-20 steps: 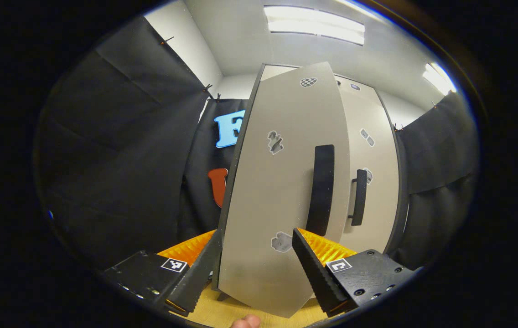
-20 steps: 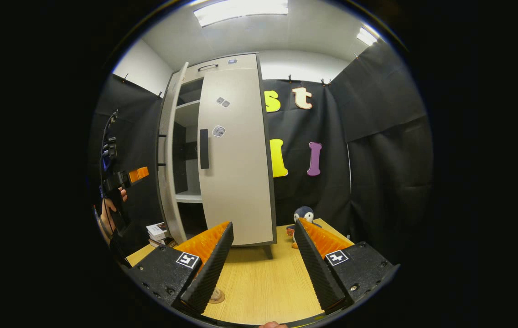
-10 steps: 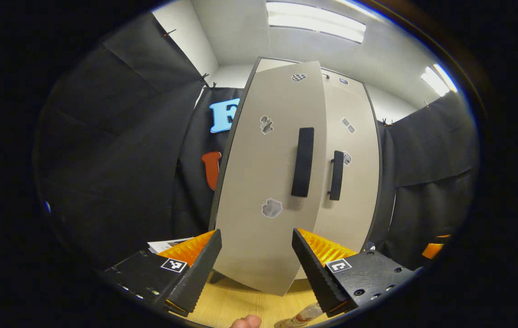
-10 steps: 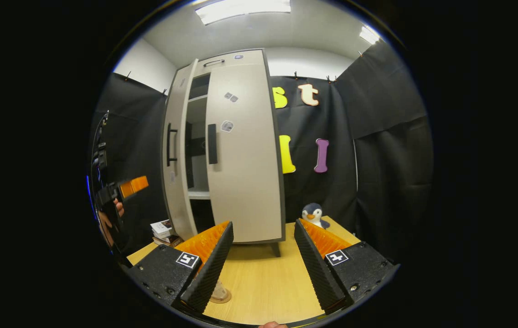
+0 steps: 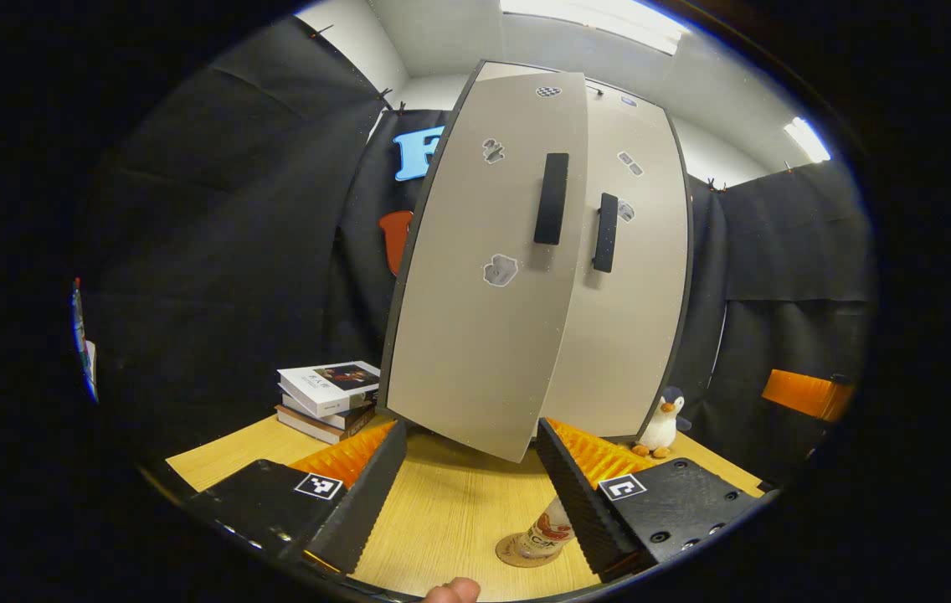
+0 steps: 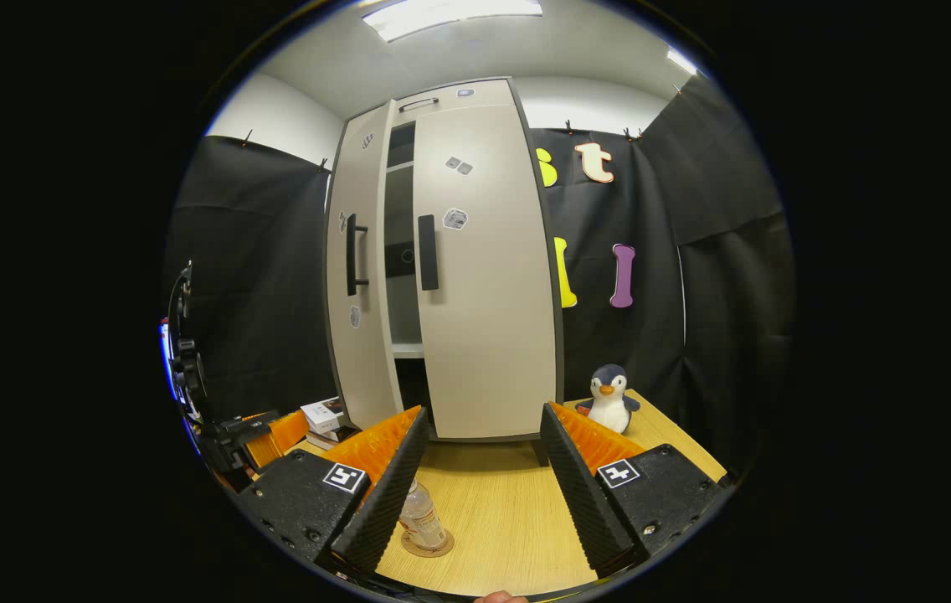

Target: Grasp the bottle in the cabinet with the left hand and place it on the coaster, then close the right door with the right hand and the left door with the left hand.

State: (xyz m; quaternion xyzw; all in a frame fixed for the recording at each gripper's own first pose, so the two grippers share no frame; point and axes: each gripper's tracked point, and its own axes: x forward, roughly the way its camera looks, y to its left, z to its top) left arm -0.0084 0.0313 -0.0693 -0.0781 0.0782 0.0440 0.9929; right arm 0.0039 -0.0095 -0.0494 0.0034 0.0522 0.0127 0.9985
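A tall beige cabinet [image 6: 484, 335] stands on the wooden table. Its right door [image 5: 630, 293] lies flush with the front. The left door [image 5: 484, 285] stands a little ajar, and a narrow dark gap [image 6: 400, 251] between the doors shows the shelves inside. A small clear bottle [image 6: 421, 517] stands upright on a round coaster [image 6: 434, 548] on the table; the bottle [image 5: 549, 529] also shows beside my left gripper's fingers. My left gripper [image 5: 467, 494] is open, back from the left door, with nothing between its fingers. My right gripper [image 6: 480, 494] is open too, facing the cabinet from a distance.
A stack of books [image 5: 326, 398] lies left of the cabinet. A toy penguin [image 6: 609, 400] stands at its right foot. Black cloth walls close in the booth. Bare wooden tabletop [image 6: 492, 511] stretches between the grippers and the cabinet.
The left door has swung from wide open to nearly shut. Both grippers have drawn back from the cabinet and tilted down, bringing the bottle, coaster and books into view.
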